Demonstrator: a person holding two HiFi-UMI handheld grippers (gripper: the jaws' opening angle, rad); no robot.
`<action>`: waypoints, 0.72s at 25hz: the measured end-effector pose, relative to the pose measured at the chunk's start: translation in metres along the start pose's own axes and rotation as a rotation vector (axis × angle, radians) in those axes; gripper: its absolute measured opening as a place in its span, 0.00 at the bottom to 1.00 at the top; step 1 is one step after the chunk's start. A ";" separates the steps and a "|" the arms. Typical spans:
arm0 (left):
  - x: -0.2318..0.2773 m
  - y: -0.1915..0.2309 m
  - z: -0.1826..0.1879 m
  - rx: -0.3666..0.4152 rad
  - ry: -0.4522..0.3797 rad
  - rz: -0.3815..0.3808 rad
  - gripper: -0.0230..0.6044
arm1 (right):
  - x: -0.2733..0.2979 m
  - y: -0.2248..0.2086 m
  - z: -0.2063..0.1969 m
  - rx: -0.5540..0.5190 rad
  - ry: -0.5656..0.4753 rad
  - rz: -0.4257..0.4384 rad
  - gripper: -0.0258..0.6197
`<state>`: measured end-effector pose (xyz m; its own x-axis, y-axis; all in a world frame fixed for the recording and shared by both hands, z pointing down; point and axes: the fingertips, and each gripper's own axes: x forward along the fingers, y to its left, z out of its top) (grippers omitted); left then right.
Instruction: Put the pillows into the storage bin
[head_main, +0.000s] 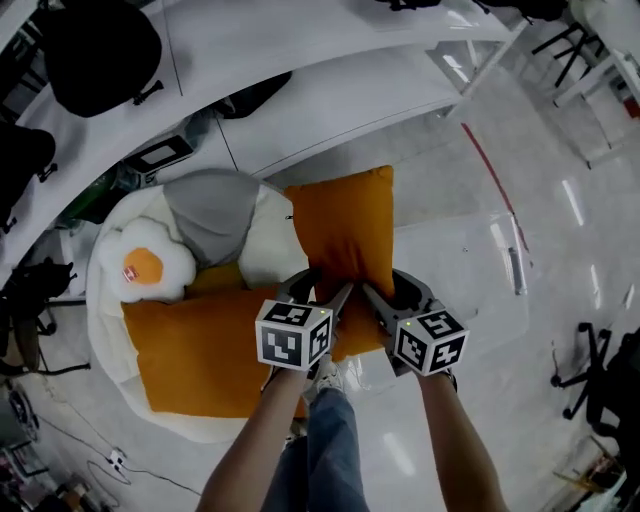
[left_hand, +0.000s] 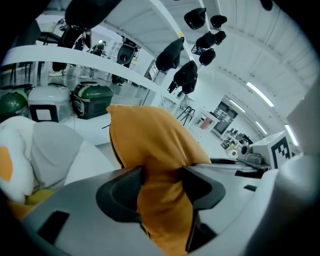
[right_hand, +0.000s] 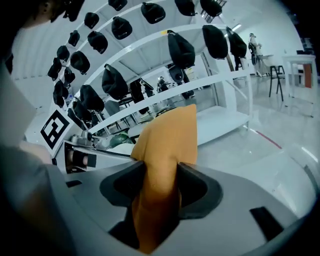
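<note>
A long white shelf curves across the top of the head view, above a pale glossy floor. Below it at the left sits a big white round cushion with several pillows heaped on it. The largest is a flat orange pillow lying across its near side. Behind that are a grey pillow, a white pillow and a fried-egg pillow.

A second orange pillow stands on edge over the cushion's right side, raised above the heap and held by its near edge. Both grippers have hold of it side by side. The left gripper is clenched on the pillow's near left part, with the fabric bunched between its dark fingers and bulging out past them. The right gripper grips the near right part the same way, its fingers pressed into the fabric on both sides and the pillow rising above them.
</note>
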<state>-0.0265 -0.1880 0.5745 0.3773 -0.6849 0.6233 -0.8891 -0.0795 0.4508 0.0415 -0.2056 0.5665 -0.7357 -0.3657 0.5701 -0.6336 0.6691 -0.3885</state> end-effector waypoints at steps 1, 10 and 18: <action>0.011 -0.014 -0.007 0.006 0.017 -0.020 0.46 | -0.011 -0.013 -0.008 0.011 0.000 -0.024 0.37; 0.089 -0.102 -0.075 0.022 0.136 -0.144 0.45 | -0.082 -0.104 -0.078 0.072 0.032 -0.181 0.38; 0.131 -0.120 -0.124 -0.004 0.220 -0.154 0.44 | -0.088 -0.147 -0.122 0.034 0.115 -0.205 0.40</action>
<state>0.1620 -0.1787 0.6809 0.5553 -0.4912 0.6711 -0.8163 -0.1674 0.5529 0.2283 -0.1928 0.6617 -0.5596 -0.4142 0.7178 -0.7761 0.5657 -0.2787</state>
